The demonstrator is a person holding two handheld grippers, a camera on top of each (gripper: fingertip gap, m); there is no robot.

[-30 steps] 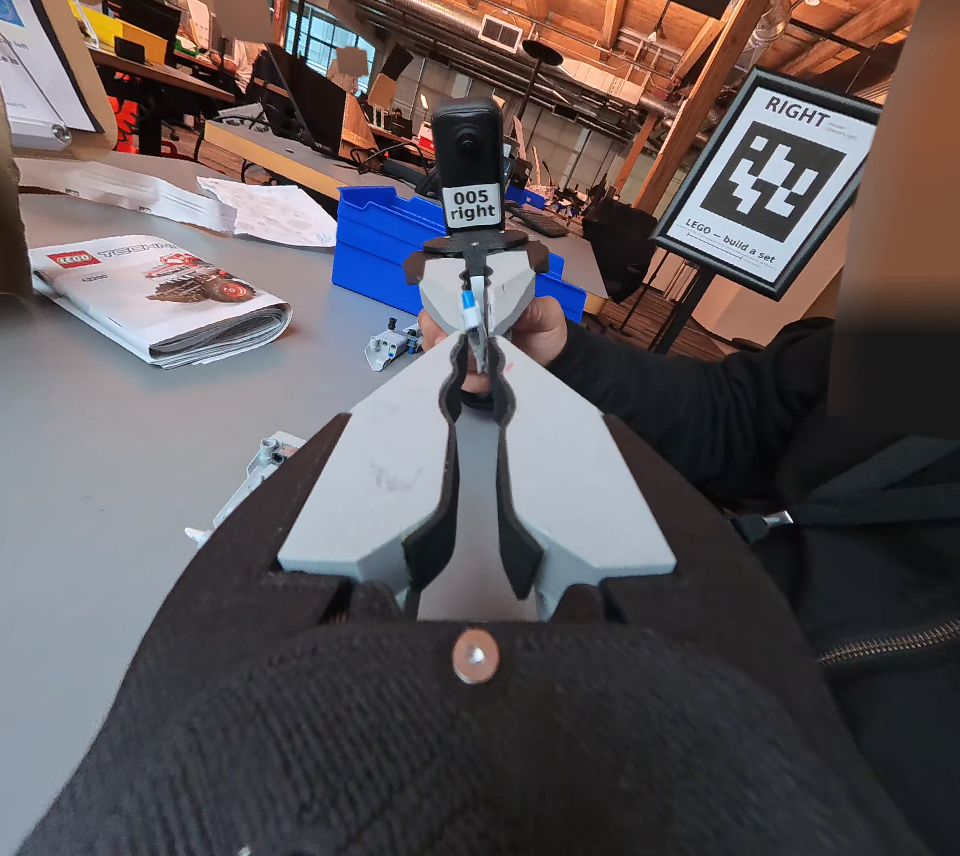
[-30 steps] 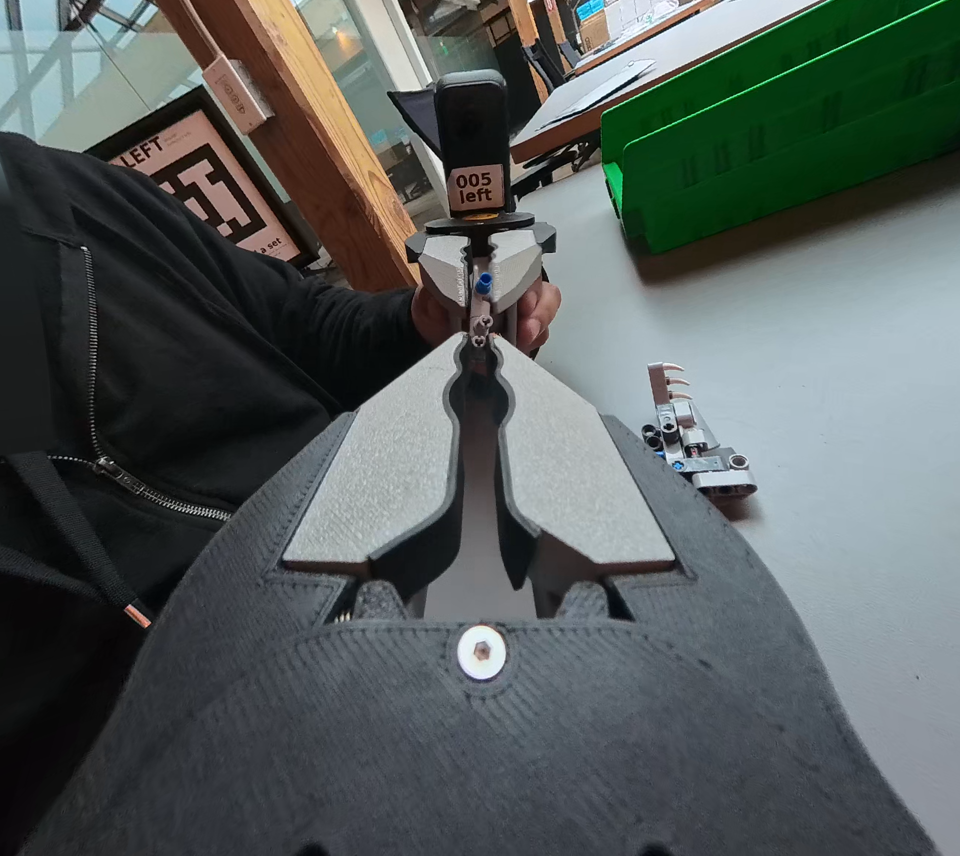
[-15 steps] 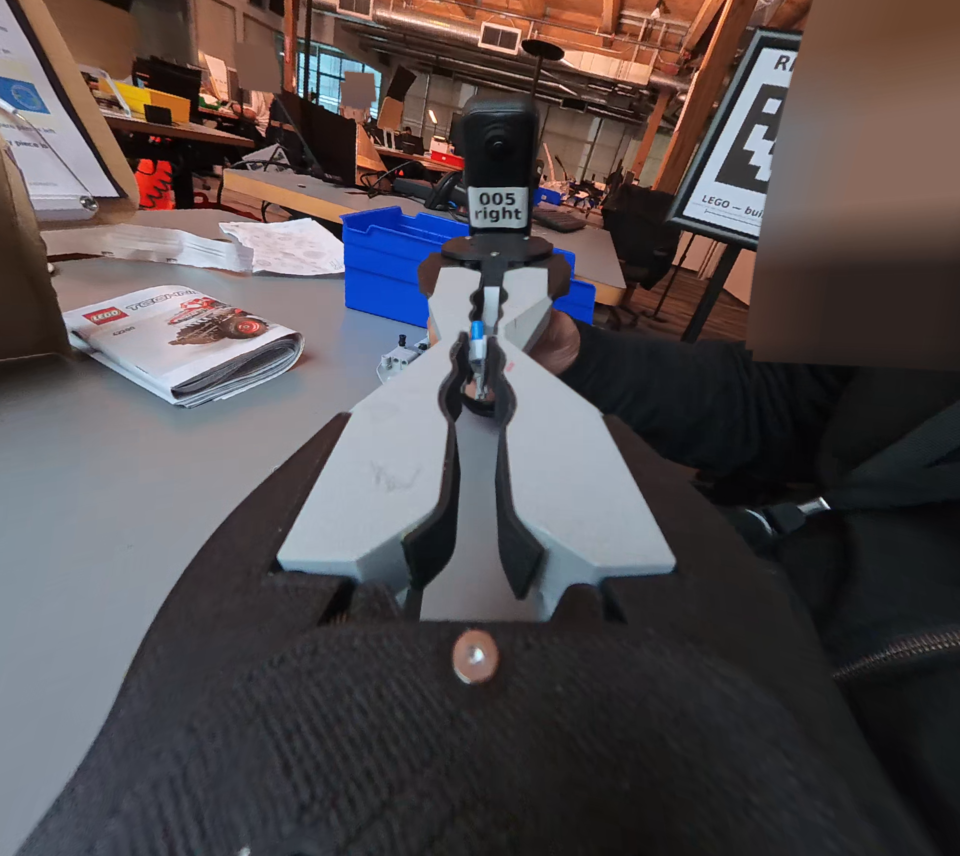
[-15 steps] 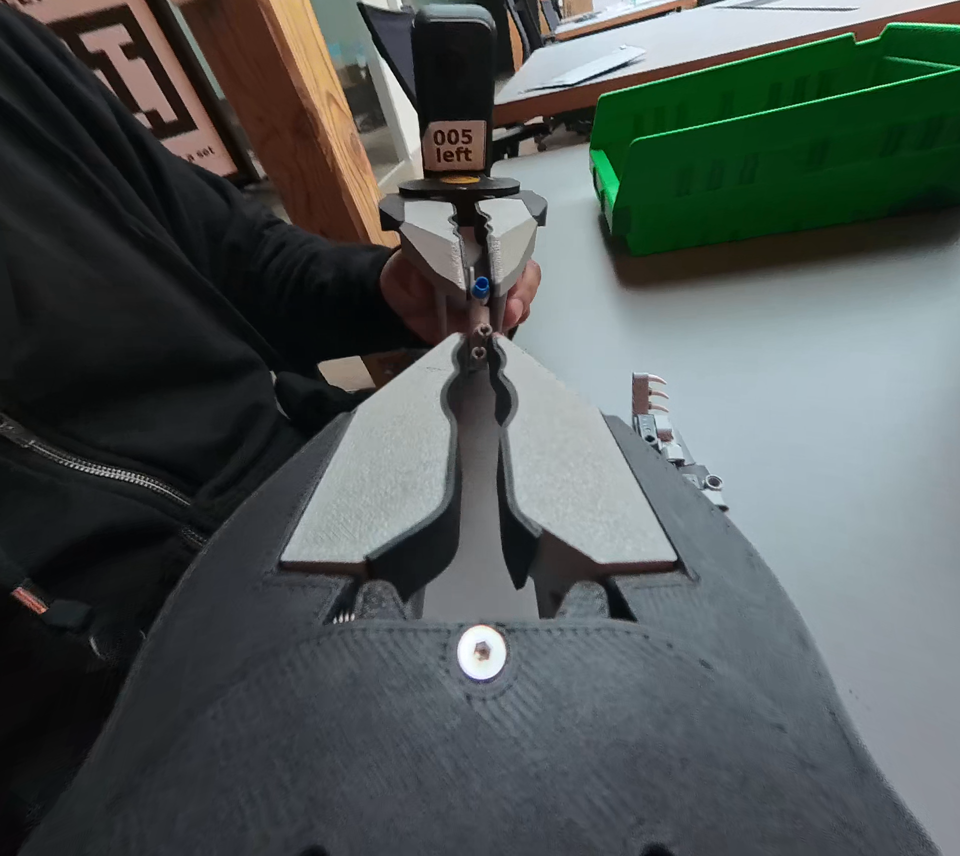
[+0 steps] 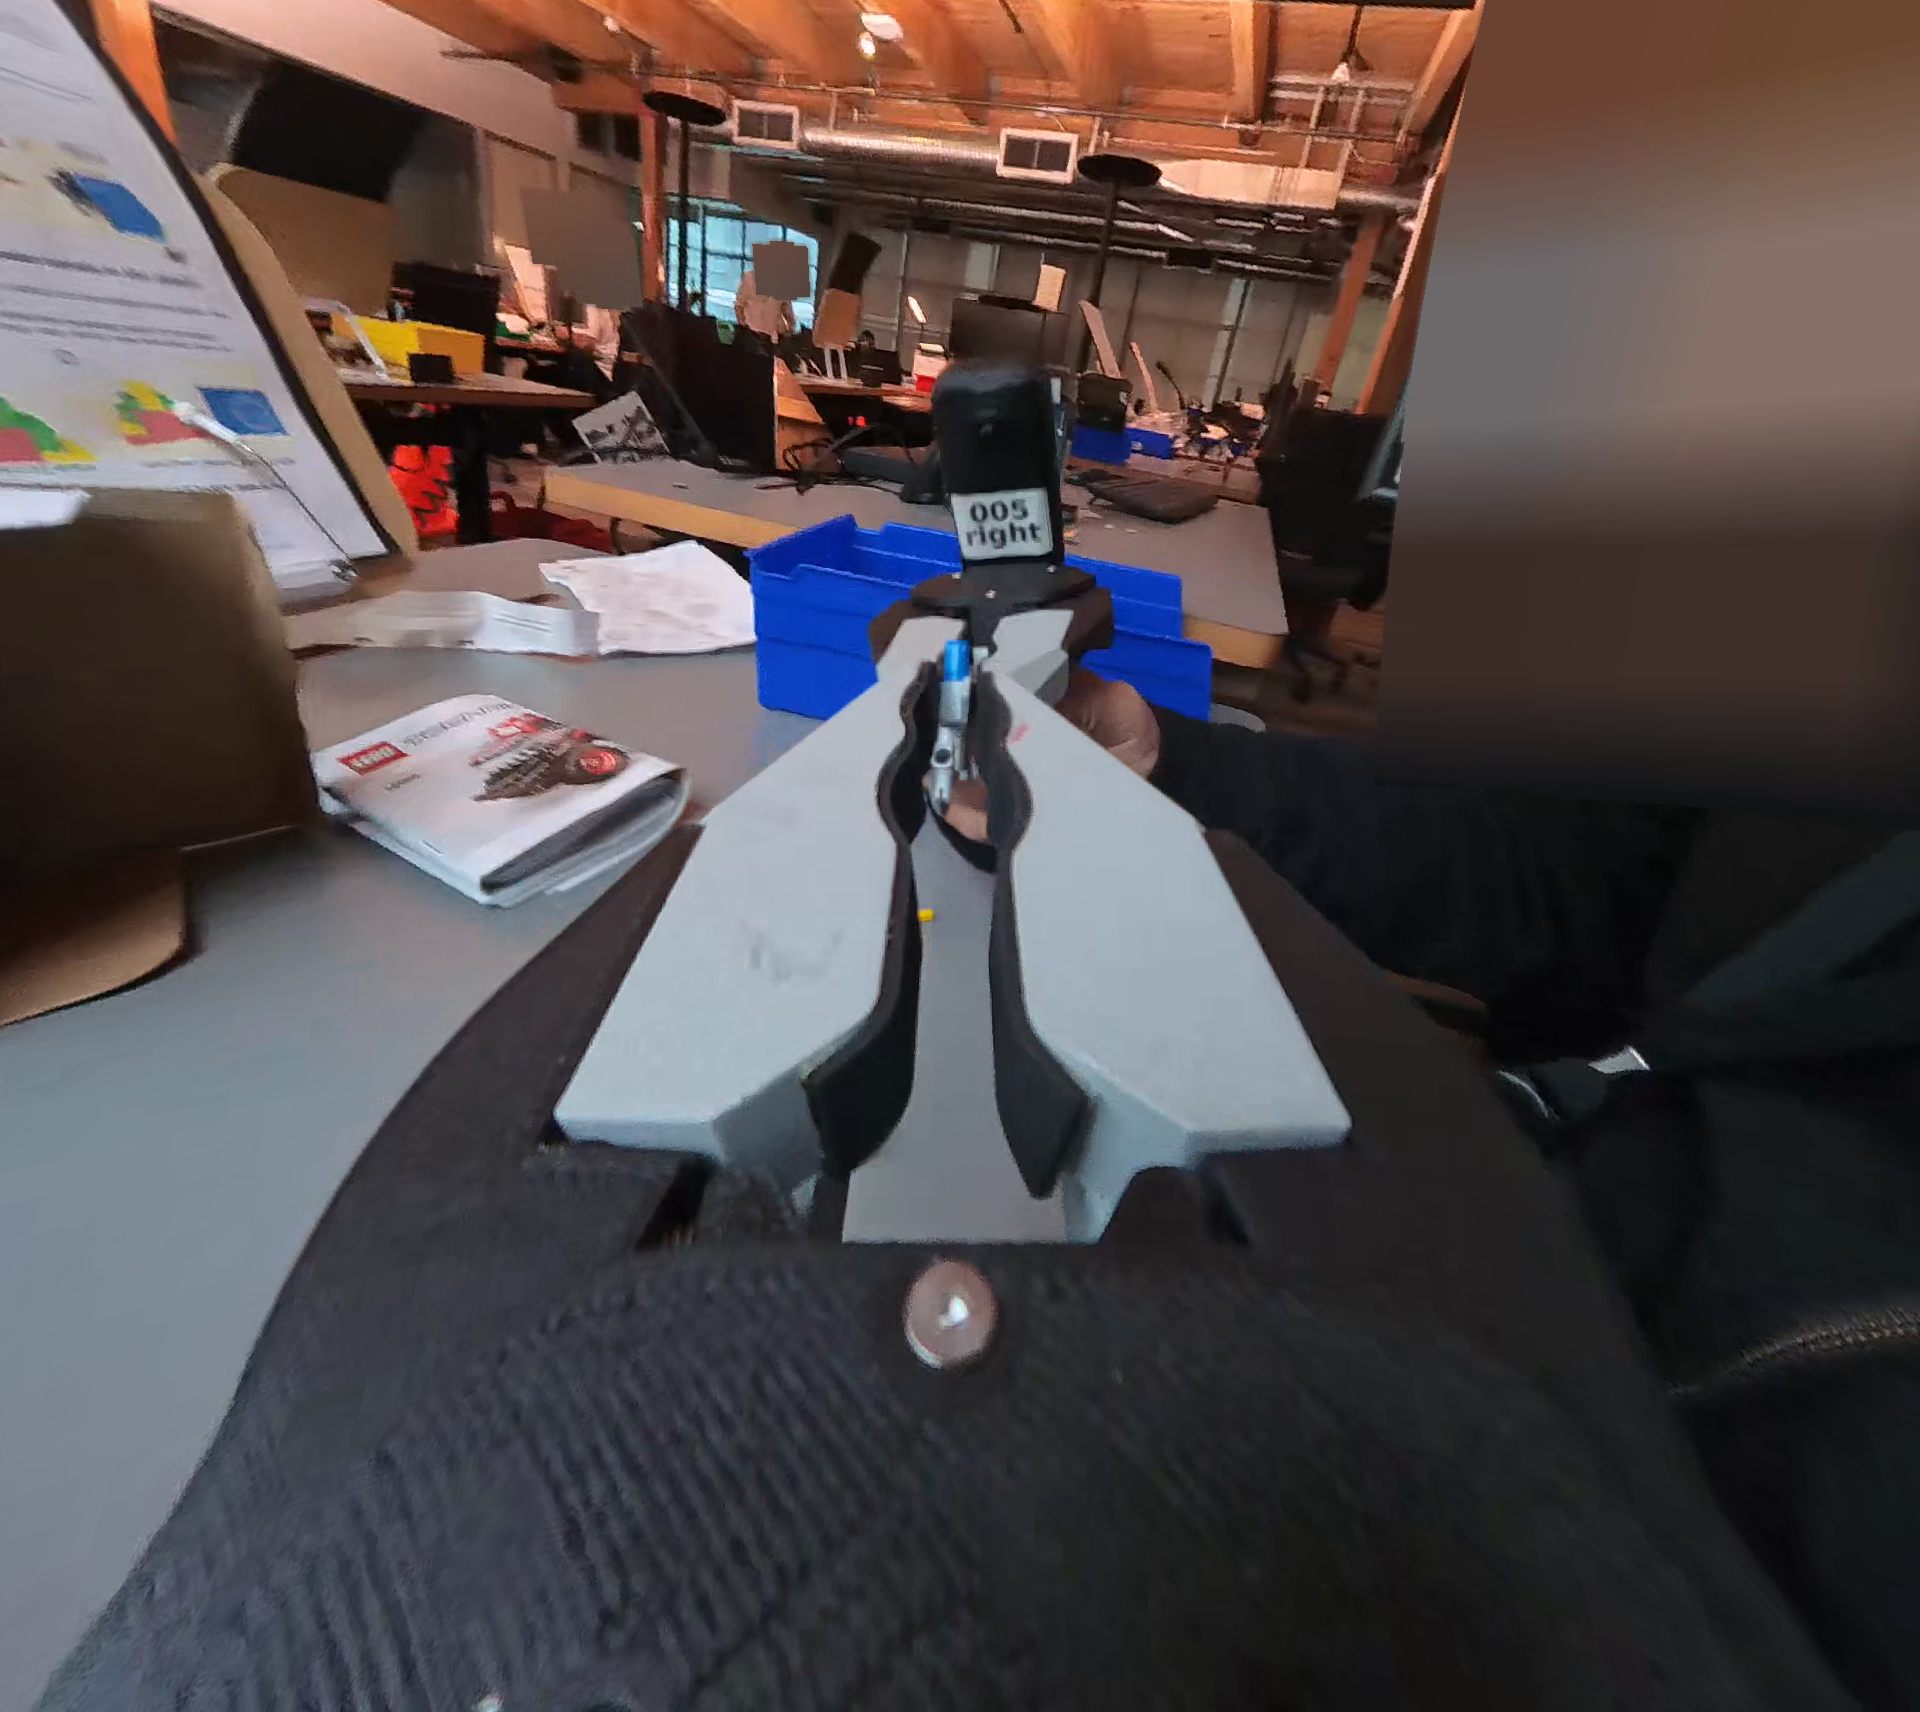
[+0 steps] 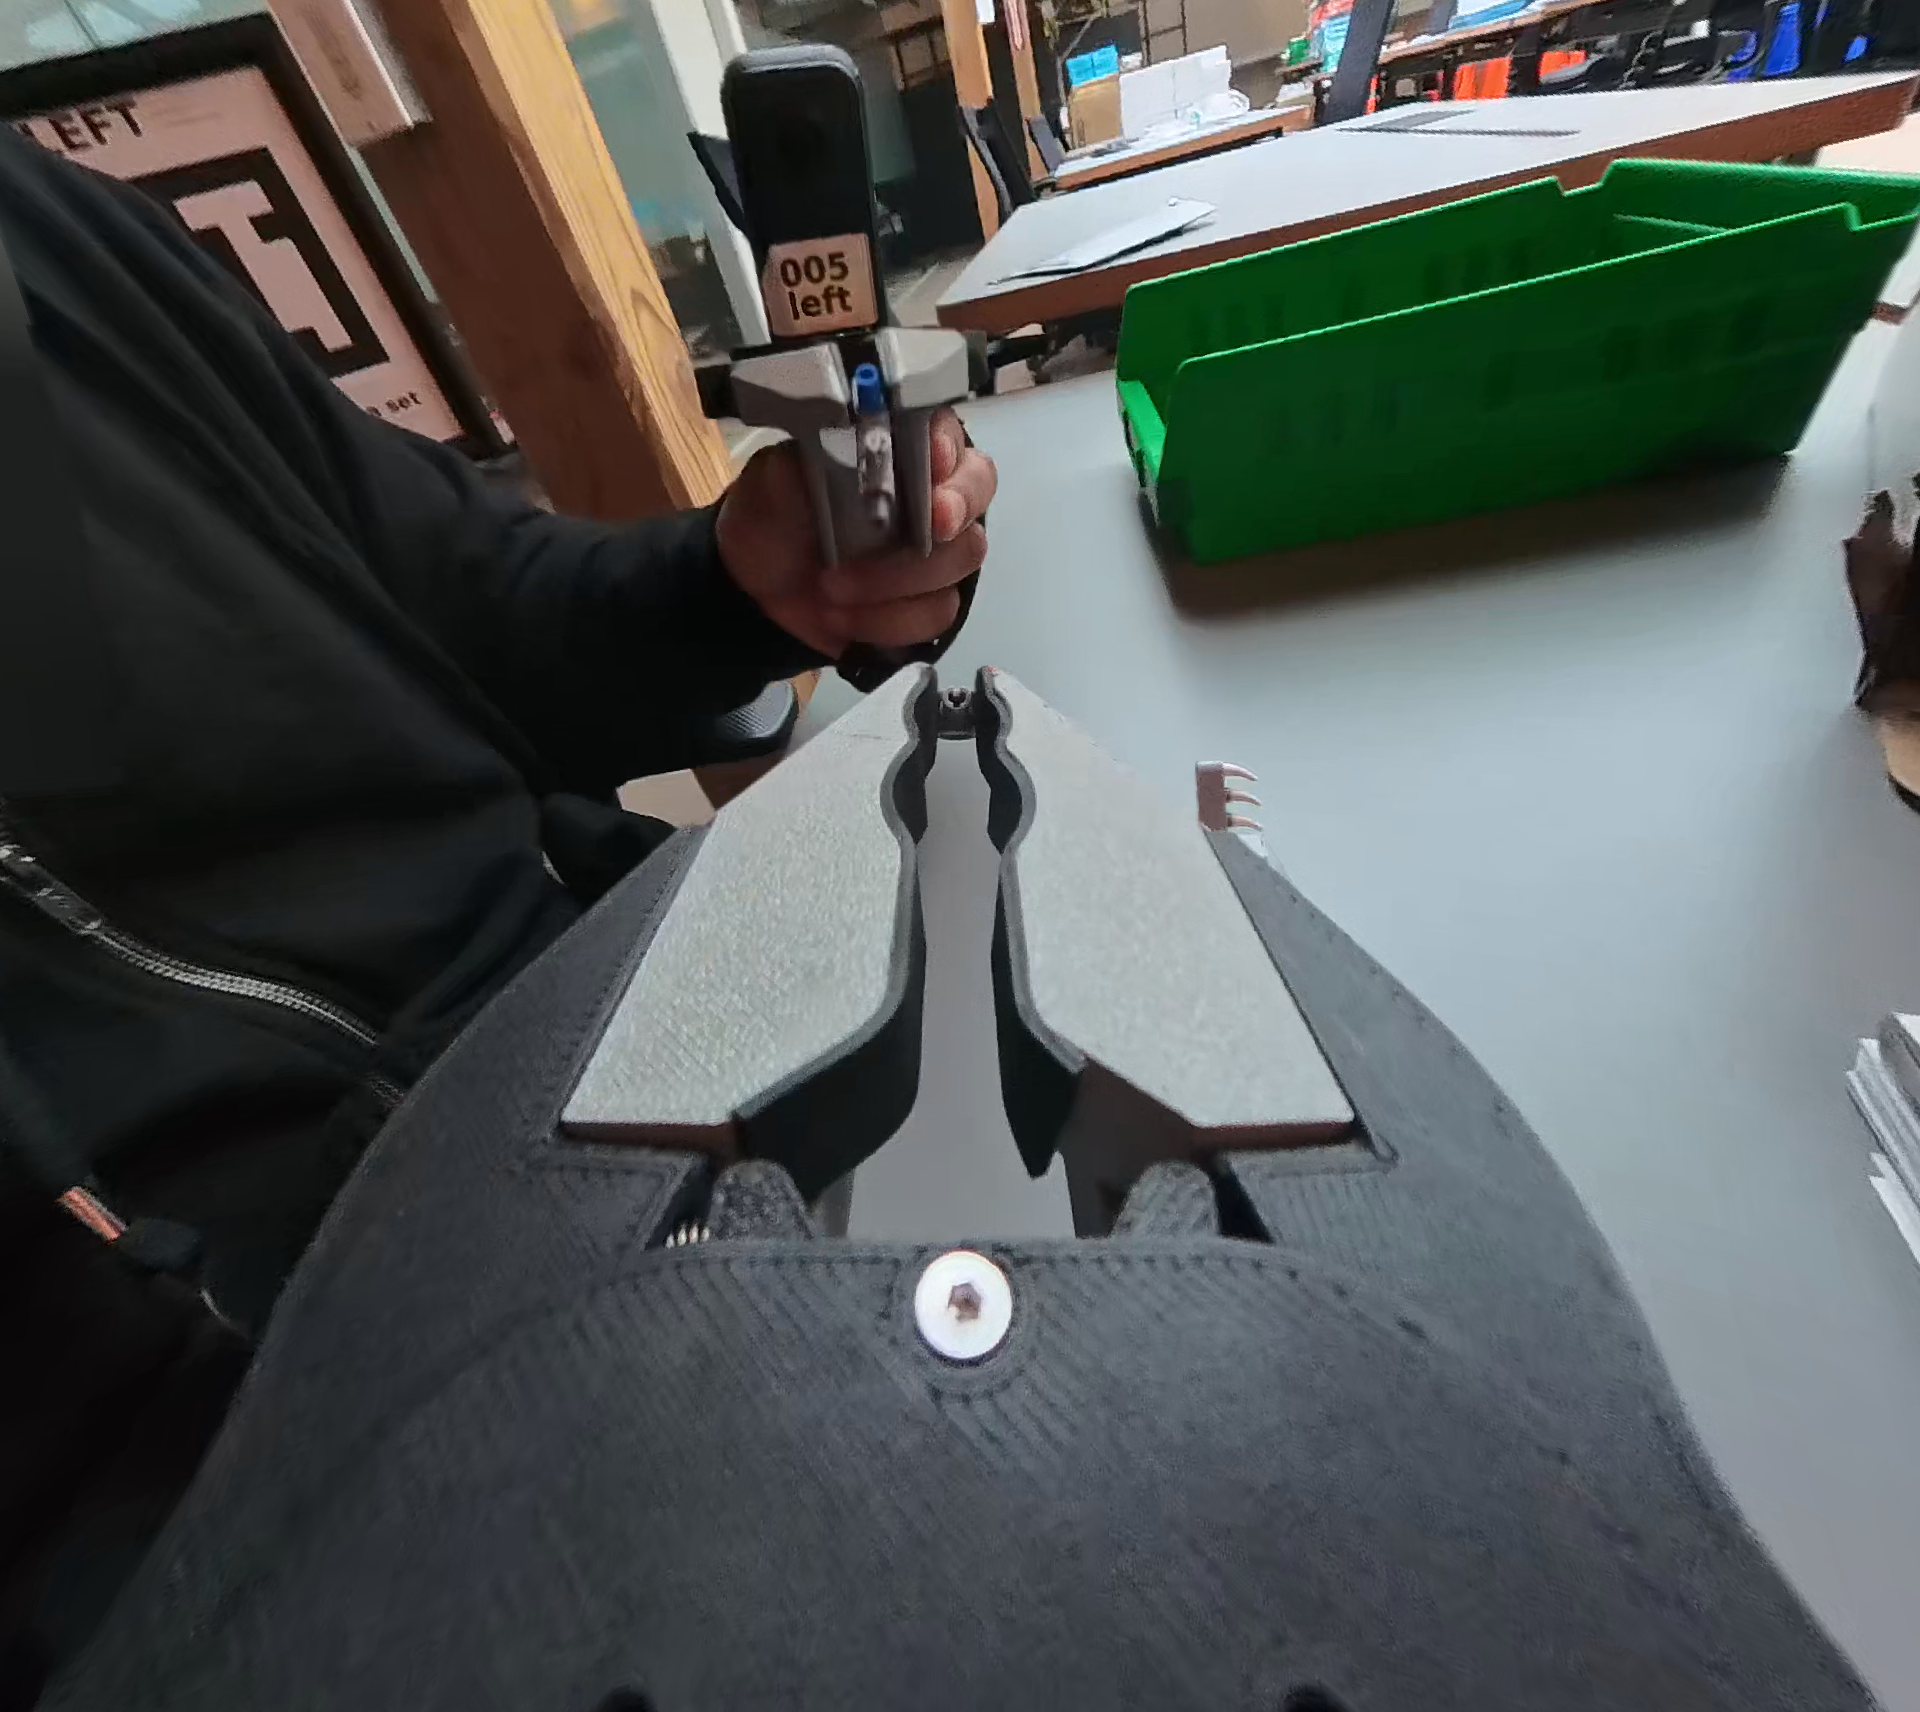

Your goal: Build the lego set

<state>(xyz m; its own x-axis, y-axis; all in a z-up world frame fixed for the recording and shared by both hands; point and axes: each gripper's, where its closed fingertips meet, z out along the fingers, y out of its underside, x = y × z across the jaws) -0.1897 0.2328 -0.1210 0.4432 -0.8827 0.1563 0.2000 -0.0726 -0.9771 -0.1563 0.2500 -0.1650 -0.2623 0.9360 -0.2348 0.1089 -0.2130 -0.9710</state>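
Note:
My left gripper [image 5: 951,712] is shut on a slim grey Lego beam [image 5: 953,706] with a blue pin at its top. In the right wrist view the left gripper [image 6: 871,478] stands upright in a hand, above and beyond my right fingertips, with the beam [image 6: 871,457] between its fingers. My right gripper [image 6: 957,706] is shut on a small dark grey connector [image 6: 956,713] at its very tips. The two grippers are apart. A grey Lego assembly with claws [image 6: 1224,796] lies on the grey table [image 6: 1507,831], partly hidden by my right finger.
A green bin [image 6: 1455,405] stands on the table at the far right. A blue bin [image 5: 821,623], an instruction booklet [image 5: 499,789], loose papers [image 5: 634,597] and a cardboard box [image 5: 135,675] are on the left side. A tiny yellow piece [image 5: 925,915] lies below my left fingers. Left tips to right tips: about 7 cm.
The grippers were tip to tip on the beam. Now they have pulled apart: the left one has risen with the beam, and the right one has drawn back with the small connector.

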